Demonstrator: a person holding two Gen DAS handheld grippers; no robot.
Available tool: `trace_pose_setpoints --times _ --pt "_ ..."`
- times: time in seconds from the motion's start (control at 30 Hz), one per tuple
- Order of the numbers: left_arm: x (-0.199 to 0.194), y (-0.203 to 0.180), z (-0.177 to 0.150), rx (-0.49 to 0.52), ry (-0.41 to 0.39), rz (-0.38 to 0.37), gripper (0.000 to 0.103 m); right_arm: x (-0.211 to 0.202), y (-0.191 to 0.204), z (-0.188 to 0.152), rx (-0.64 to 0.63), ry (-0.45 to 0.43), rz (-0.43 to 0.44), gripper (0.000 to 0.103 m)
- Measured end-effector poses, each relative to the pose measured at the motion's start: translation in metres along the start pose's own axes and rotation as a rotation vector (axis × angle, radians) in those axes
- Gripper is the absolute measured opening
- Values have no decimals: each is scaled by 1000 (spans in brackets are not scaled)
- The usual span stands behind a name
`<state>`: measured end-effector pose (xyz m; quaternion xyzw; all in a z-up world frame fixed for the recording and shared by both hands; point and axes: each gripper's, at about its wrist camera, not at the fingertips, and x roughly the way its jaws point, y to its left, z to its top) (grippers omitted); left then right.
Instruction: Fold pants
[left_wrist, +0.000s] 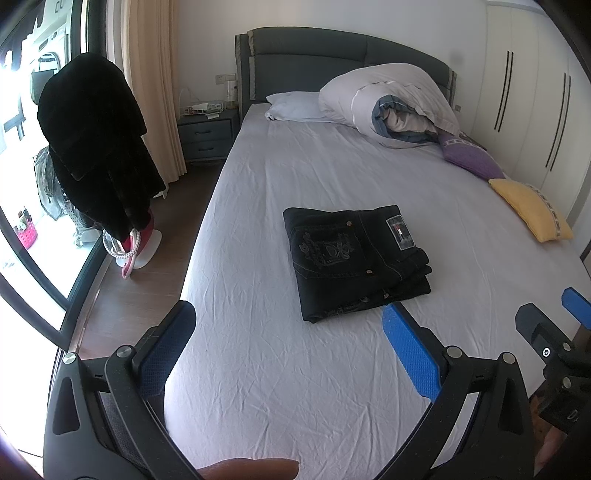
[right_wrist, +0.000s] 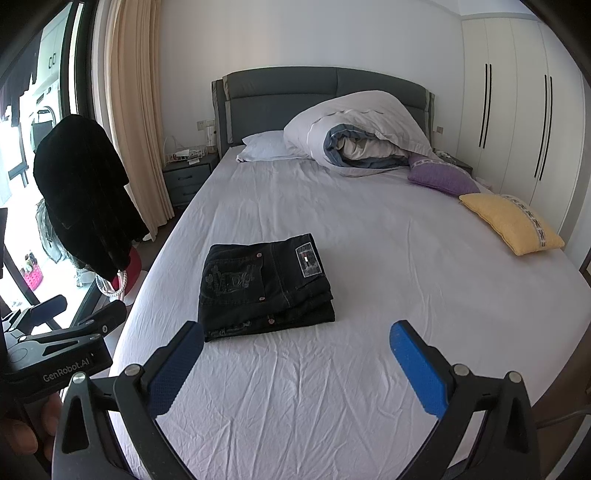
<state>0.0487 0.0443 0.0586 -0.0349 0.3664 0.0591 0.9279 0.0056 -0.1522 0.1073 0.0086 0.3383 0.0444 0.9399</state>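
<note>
The black pants (left_wrist: 354, 258) lie folded into a compact stack on the pale sheet of the bed (left_wrist: 295, 369), back pocket and waist label facing up. They also show in the right wrist view (right_wrist: 264, 282). My left gripper (left_wrist: 288, 317) is open and empty, held back above the near end of the bed, short of the pants. My right gripper (right_wrist: 297, 332) is open and empty too, near the pants' front edge without touching them. Each gripper shows at the edge of the other's view: the right one (left_wrist: 546, 325), the left one (right_wrist: 77, 314).
A rolled white duvet (left_wrist: 391, 99), a white pillow (left_wrist: 295, 107), a purple cushion (left_wrist: 472, 155) and a yellow cushion (left_wrist: 532, 210) lie at the bed's head and right side. A black coat on a stand (left_wrist: 96, 147) and a nightstand (left_wrist: 210, 133) are left of the bed. White wardrobes (left_wrist: 535, 92) stand right.
</note>
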Motion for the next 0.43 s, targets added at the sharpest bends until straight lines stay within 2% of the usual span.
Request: trace_pose_setpoints --times 0.3,0.43 --pt "8 5 1 -8 28 -24 103 2 -4 4 1 7 6 103" --pt "13 10 0 -14 37 -34 103 -3 -6 -3 10 13 5 103"
